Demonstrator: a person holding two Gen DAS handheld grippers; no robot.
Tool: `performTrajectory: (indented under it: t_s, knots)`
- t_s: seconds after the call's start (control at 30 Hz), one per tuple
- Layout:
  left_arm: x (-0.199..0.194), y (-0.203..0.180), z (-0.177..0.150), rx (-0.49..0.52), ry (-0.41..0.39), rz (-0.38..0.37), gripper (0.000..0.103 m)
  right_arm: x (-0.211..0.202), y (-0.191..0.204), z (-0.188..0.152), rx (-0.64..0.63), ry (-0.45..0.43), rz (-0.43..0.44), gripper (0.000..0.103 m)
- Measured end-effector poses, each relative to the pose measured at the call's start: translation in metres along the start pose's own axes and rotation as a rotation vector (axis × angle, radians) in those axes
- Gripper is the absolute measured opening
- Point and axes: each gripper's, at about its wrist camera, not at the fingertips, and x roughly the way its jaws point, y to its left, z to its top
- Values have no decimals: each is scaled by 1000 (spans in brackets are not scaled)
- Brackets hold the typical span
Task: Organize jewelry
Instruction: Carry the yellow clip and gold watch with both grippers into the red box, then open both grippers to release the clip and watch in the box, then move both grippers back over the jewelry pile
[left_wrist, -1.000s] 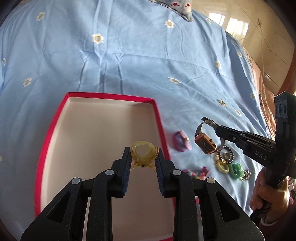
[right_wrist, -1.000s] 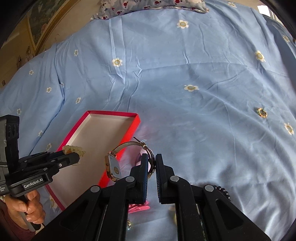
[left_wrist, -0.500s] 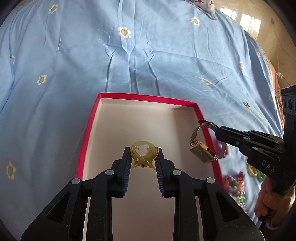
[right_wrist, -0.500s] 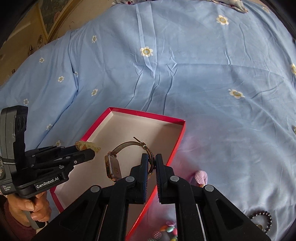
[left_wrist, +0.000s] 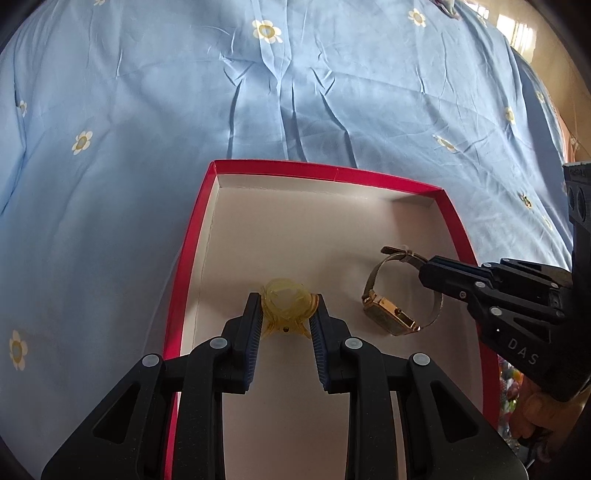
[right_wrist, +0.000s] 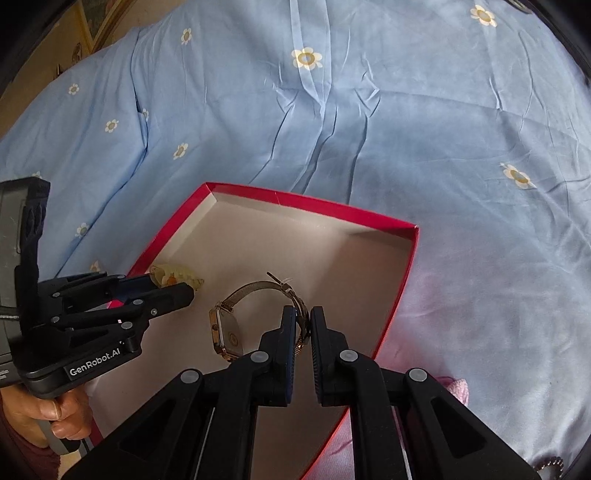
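A shallow red box (left_wrist: 325, 172) (right_wrist: 314, 202) with a pale inside lies on the blue flowered bedsheet. My left gripper (left_wrist: 286, 306) (right_wrist: 173, 286) is shut on a translucent yellow hair claw (left_wrist: 287, 301) (right_wrist: 177, 276), held over the box's near left part. My right gripper (right_wrist: 303, 315) (left_wrist: 424, 269) is shut on the mesh strap of a gold square-faced wristwatch (right_wrist: 225, 330) (left_wrist: 389, 317). The watch hangs inside the box outline, to the right of the claw.
Small colourful jewelry pieces (left_wrist: 511, 384) lie on the sheet right of the box. A pink item (right_wrist: 456, 387) and a dark bead bracelet (right_wrist: 550, 463) show near the right wrist view's lower edge. A hand (right_wrist: 55, 417) grips each tool's handle.
Both grippers moved from beside the box to over its inside and came lower. The watch passed over the right wall into the box outline. Both grips are unchanged.
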Motion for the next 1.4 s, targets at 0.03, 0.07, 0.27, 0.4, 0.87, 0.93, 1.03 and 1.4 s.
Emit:
performTrajectory:
  t_s: [0.03, 0.07, 0.27, 0.4, 0.87, 0.93, 1.03, 1.4]
  knots:
    - [1, -1, 1, 5, 2, 3, 24, 3, 0, 0, -6, 6, -4, 7]
    - [1, -2, 1, 9, 4, 7, 24, 5, 1, -1, -11, 12, -6, 7]
    - [5, -4, 2, 14, 26, 34, 28, 9, 2, 0, -16, 27, 0, 9]
    - [-1, -1, 3, -3, 12, 34, 37, 4, 2, 0, -4, 23, 12, 13]
    - [-61, 0, -14, -107, -91, 27, 56, -65, -14, -17, 79, -80, 76, 34]
    - [-67, -3, -19, -115, -98, 20, 56, -76, -21, -25, 96, -89, 64, 34]
    - [-75, -9, -28, -126, -97, -2, 56, -91, -33, -37, 126, -97, 43, 35]
    - [-98, -48, -51, -75, -105, -79, 56, -139, -69, -77, 213, -133, -33, 38]
